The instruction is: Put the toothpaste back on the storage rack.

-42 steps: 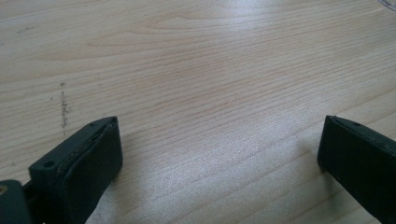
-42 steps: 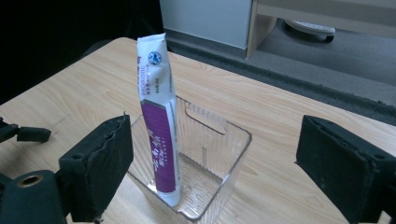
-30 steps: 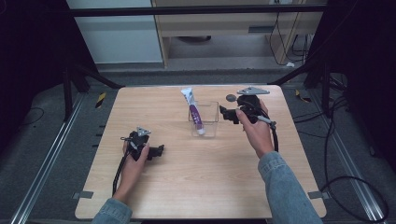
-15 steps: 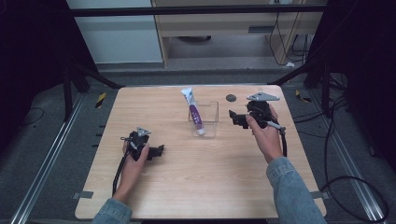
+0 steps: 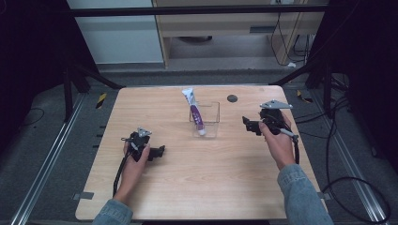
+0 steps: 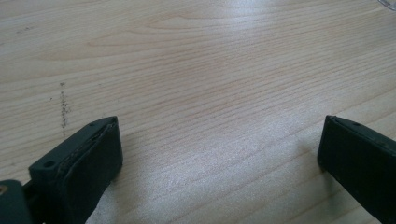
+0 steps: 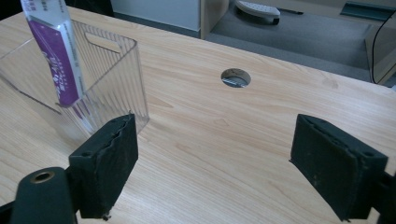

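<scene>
The right claw [image 5: 249,125] now sits farther from the clear bin [image 5: 212,123] than a second ago, jaws narrowing slightly, released. The tube [image 5: 195,111], its top cut off in the right gripper view, leans in the bin, perhaps cap-down. The left claw [image 5: 158,152] rests released on the bench [image 5: 197,187].

table [image 5: 187,187]: wood | cable hole [image 5: 232,98]: far edge | cabinet [image 5: 220,18]: behind

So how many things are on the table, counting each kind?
Tubes: 1, the tube leaning in the box.
Clear boxes: 1, the box.
Grippers: 2, left gripper and right gripper.
Total: 4.
</scene>
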